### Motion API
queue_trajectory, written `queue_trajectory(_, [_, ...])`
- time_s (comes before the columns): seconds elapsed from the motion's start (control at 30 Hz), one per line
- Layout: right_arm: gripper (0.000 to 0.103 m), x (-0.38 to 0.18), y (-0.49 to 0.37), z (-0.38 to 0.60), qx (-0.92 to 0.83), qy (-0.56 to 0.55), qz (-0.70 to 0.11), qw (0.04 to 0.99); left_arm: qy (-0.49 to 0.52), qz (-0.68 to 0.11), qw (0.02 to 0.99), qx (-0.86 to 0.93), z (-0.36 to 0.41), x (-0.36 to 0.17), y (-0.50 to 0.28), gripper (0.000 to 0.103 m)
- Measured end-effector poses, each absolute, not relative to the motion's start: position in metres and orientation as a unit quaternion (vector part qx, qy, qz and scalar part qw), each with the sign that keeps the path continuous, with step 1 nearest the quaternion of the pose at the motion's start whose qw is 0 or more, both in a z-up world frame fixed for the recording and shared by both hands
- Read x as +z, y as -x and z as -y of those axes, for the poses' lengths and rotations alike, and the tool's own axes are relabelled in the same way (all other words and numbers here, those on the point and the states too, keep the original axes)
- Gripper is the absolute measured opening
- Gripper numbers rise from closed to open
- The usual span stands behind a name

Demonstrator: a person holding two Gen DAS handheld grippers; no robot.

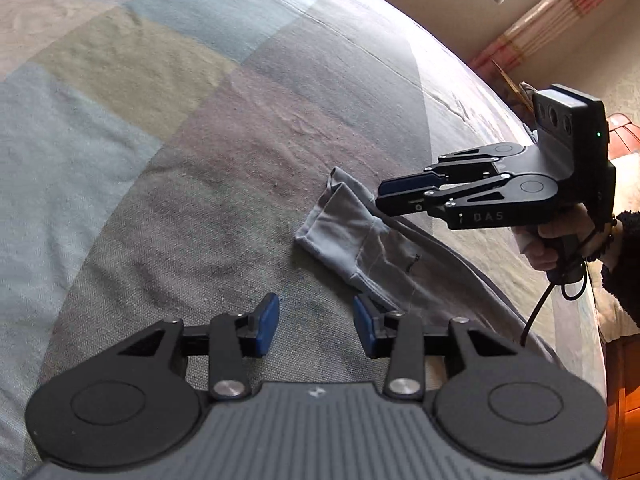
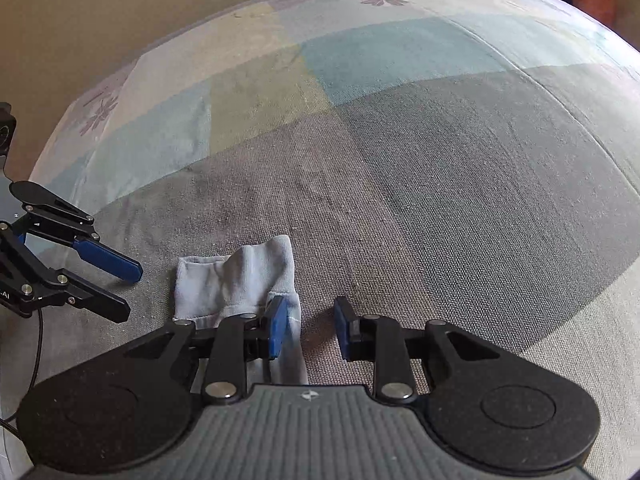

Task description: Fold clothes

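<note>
A light grey garment (image 1: 352, 236) lies bunched on the bed, its cuffed end pointing toward the middle of the sheet. In the left wrist view my left gripper (image 1: 316, 316) is open just short of it, with the right fingertip (image 1: 362, 316) at the cloth's near edge and nothing between the pads. My right gripper (image 1: 380, 196) hovers over the garment's far side. From the right wrist camera, the garment (image 2: 228, 280) sits under and beyond the left finger (image 2: 278, 324) of my open right gripper (image 2: 310, 324), whose gap shows bare sheet. My left gripper (image 2: 128, 292) stands open at the left.
The bed is covered by a patchwork sheet (image 1: 180, 128) in grey, blue and yellow squares. A hand in a dark sleeve (image 1: 560, 240) holds the right gripper, from which a black cable (image 1: 536, 312) hangs. A striped curtain (image 1: 560, 12) and orange wooden furniture (image 1: 624, 400) stand beyond the bed's right edge.
</note>
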State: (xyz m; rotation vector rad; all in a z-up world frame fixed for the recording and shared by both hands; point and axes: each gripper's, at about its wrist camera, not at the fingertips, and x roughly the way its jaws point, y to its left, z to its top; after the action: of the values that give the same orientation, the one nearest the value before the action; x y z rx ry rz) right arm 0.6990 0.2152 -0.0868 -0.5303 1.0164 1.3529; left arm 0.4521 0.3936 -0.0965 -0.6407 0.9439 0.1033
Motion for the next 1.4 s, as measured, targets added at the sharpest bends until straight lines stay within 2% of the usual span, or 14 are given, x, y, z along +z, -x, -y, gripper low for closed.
queue_trajectory(0.17, [0.031,-0.081,-0.712,-0.208,0.592,0.18,-0.466,0.633,0.311,-0.444,0.839,0.052,-0.392,-0.101,-0.448,0.041])
queue_trajectory(0.33, [0.031,-0.091,-0.7,-0.219,0.59,0.202,-0.464,0.629,0.319,-0.441,0.837,0.056,-0.391,-0.106,-0.445,0.044])
queue_trajectory(0.4, [0.027,-0.091,-0.694,-0.223,0.59,0.214,-0.455,0.631,0.322,-0.44,0.836,0.057,-0.39,-0.107,-0.443,0.046])
queue_trajectory(0.43, [0.016,-0.09,-0.693,-0.224,0.59,0.216,-0.454,0.632,0.323,-0.44,0.836,0.056,-0.39,-0.107,-0.443,0.048])
queue_trajectory(0.47, [0.011,-0.089,-0.692,-0.224,0.59,0.214,-0.456,0.631,0.322,-0.441,0.836,0.056,-0.39,-0.106,-0.444,0.048])
queue_trajectory(0.57, [0.008,-0.079,-0.693,-0.222,0.589,0.213,-0.445,0.64,0.321,-0.441,0.836,0.055,-0.389,-0.105,-0.443,0.048])
queue_trajectory(0.8, [0.008,-0.055,-0.713,-0.205,0.553,0.203,-0.411,0.696,0.333,-0.439,0.833,0.051,-0.387,-0.103,-0.438,0.048])
queue_trajectory(0.87, [0.011,-0.058,-0.721,-0.201,0.538,0.199,-0.421,0.702,0.347,-0.434,0.83,0.044,-0.388,-0.103,-0.44,0.048])
queue_trajectory(1.03, [0.019,-0.047,-0.732,-0.173,0.514,0.143,-0.424,0.732,0.411,-0.401,0.818,0.016,-0.392,-0.104,-0.46,0.048])
queue_trajectory(1.2, [0.02,-0.044,-0.729,-0.122,0.481,0.097,-0.448,0.747,0.483,-0.354,0.8,-0.01,-0.392,-0.118,-0.5,0.046])
queue_trajectory(1.27, [0.02,-0.048,-0.722,-0.101,0.468,0.097,-0.459,0.749,0.499,-0.36,0.789,-0.001,-0.391,-0.132,-0.518,0.045])
queue_trajectory(1.37, [0.02,-0.056,-0.714,-0.074,0.458,0.091,-0.475,0.746,0.533,-0.354,0.769,0.023,-0.395,-0.153,-0.533,0.042])
queue_trajectory(1.4, [0.02,-0.058,-0.712,-0.065,0.456,0.088,-0.48,0.744,0.55,-0.34,0.762,0.029,-0.397,-0.159,-0.533,0.035])
